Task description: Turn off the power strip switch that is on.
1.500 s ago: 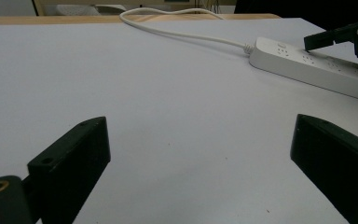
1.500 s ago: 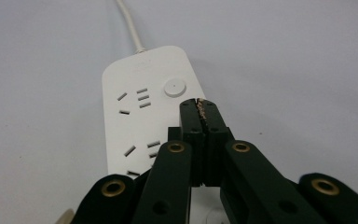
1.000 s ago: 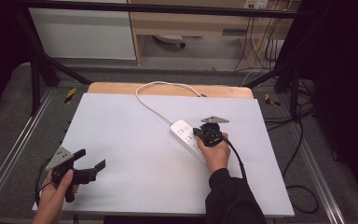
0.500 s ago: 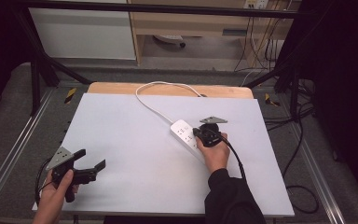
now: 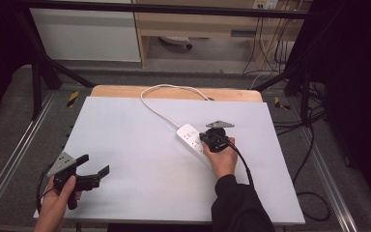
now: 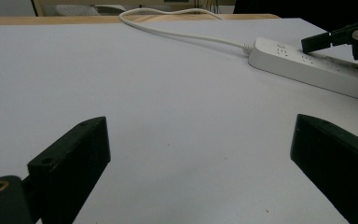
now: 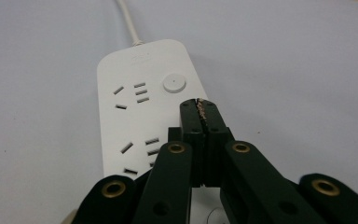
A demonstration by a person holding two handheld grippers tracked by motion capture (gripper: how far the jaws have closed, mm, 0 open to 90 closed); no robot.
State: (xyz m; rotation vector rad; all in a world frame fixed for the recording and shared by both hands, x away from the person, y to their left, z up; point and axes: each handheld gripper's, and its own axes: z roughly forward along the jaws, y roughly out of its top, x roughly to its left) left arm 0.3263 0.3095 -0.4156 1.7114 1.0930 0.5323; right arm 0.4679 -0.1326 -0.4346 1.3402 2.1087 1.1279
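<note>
A white power strip (image 5: 192, 137) lies near the middle of the white table, its cord (image 5: 164, 92) looping back to the far edge. My right gripper (image 5: 204, 137) hovers over the strip with its jaws pressed together and nothing between them. In the right gripper view the closed tips (image 7: 199, 108) sit just short of the strip's round button (image 7: 174, 83), over the white strip (image 7: 135, 112). My left gripper (image 5: 95, 167) rests at the near left corner, jaws wide apart and empty. Its view shows the strip (image 6: 307, 67) far off to the right.
The white board (image 5: 140, 159) covers a wooden table whose far edge (image 5: 125, 92) shows. Metal frame rails (image 5: 14, 154) run along both sides. Black cables (image 5: 314, 159) trail on the floor at the right.
</note>
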